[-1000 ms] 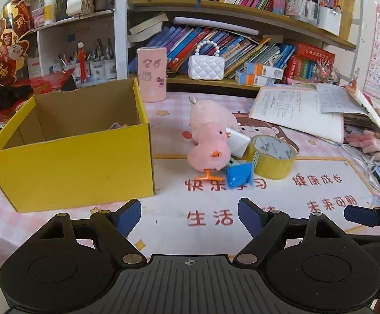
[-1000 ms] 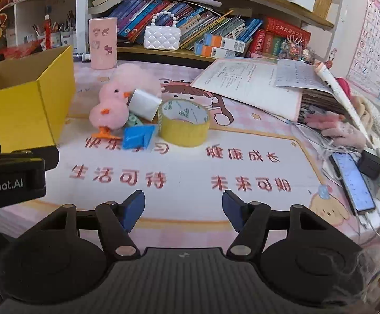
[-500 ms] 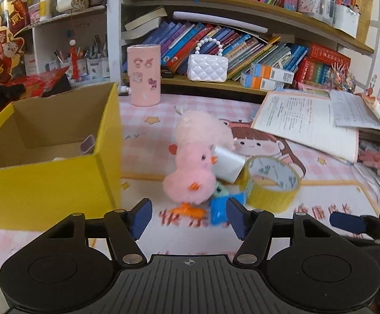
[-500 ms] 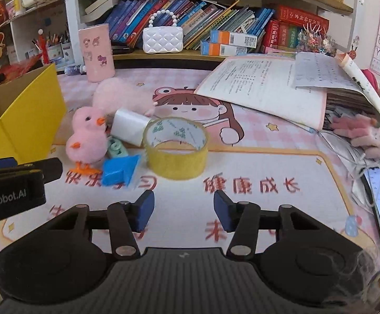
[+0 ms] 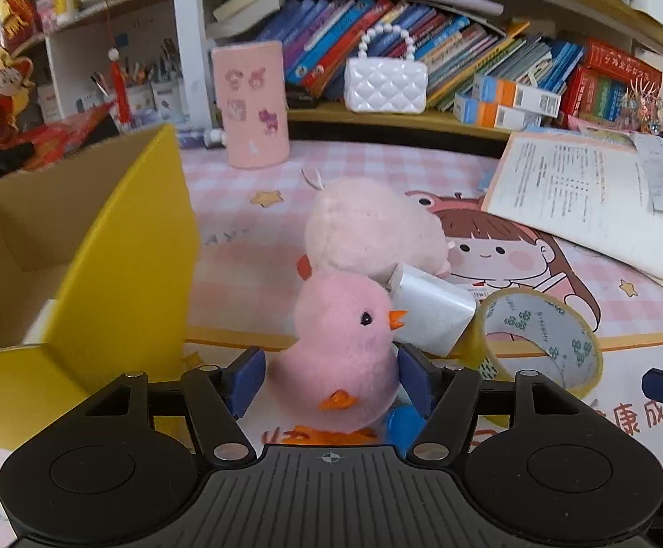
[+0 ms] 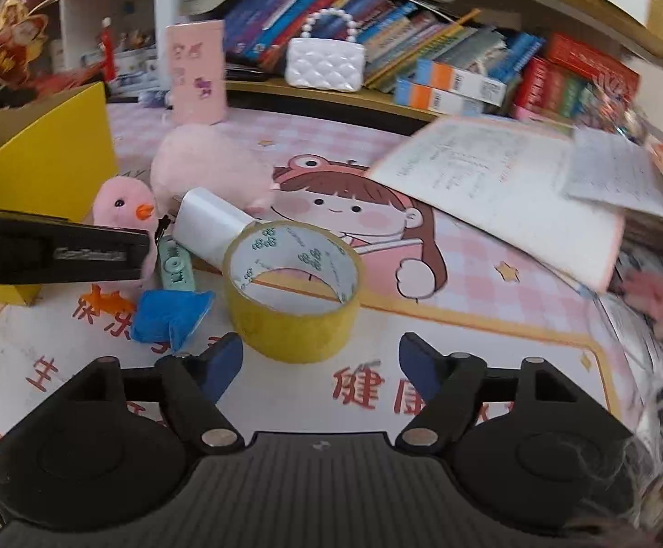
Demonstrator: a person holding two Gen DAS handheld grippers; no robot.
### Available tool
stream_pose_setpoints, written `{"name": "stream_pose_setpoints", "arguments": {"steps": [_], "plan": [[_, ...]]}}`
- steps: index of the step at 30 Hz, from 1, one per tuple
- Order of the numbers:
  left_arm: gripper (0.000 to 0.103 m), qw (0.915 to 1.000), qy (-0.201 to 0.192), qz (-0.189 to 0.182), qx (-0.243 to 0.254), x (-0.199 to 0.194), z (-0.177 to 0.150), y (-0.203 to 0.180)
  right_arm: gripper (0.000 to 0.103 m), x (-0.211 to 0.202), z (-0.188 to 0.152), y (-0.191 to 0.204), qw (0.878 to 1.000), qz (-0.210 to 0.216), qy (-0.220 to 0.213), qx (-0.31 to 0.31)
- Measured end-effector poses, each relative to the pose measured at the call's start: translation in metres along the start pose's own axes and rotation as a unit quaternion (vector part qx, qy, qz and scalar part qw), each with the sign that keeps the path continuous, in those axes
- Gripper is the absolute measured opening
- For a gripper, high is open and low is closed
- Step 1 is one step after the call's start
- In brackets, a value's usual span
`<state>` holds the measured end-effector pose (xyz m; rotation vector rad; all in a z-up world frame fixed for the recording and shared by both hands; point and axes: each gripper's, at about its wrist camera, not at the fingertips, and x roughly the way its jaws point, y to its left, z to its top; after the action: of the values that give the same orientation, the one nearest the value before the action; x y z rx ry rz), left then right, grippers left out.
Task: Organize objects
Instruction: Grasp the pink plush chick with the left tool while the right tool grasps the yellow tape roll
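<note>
Pink chick toy [image 5: 345,347] upright between the open left gripper's [image 5: 330,381] fingers.

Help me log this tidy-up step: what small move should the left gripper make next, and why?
Probably close. The left gripper is open, its blue pads either side of the fluffy pink chick toy, right pad near or touching, left pad apart. The chick stands on the table mat beside the open yellow cardboard box, its likely destination.

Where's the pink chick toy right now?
In the left wrist view the pink chick stands between the left hand-held gripper fingers, right of the yellow box, beside the tape roll.
</note>
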<state>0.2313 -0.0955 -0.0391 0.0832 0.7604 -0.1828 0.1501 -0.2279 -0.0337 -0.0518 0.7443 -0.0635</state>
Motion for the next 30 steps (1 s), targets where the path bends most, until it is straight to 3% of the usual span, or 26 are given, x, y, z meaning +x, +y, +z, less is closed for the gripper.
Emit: {"name": "stream_pose_setpoints", "arguments": {"steps": [2, 5, 10, 19, 24, 30], "plan": [[0.058, 1.0000, 0.000, -0.003, -0.001, 0.002, 0.001, 0.001, 0.078, 0.005, 0.002, -0.001, 1.000, 0.003, -0.001, -0.002], [0.043, 0.9999, -0.006, -0.009, 0.000, -0.011, 0.006, 0.003, 0.083, 0.018, 0.006, -0.004, 1.000, 0.020, 0.004, 0.002], [0.042, 0.9984, -0.040, -0.032, -0.022, -0.053, 0.011, 0.011, 0.089, 0.040, 0.014, -0.002, 1.000, 0.027, 0.006, -0.002], [0.042, 0.9959, -0.038, -0.068, -0.046, -0.076, -0.003, 0.018, 0.085, 0.063, 0.029, 0.003, 0.999, 0.042, 0.015, -0.011], [0.042, 0.9951, -0.030, -0.085, -0.041, -0.083, -0.007, 0.023, 0.084, 0.061, 0.029, 0.001, 0.999, 0.038, 0.017, -0.004], [0.042, 0.9906, -0.043, -0.127, -0.028, -0.097, -0.010, 0.029, 0.084, 0.025, 0.020, -0.004, 0.999, 0.001, -0.003, 0.046]]}}
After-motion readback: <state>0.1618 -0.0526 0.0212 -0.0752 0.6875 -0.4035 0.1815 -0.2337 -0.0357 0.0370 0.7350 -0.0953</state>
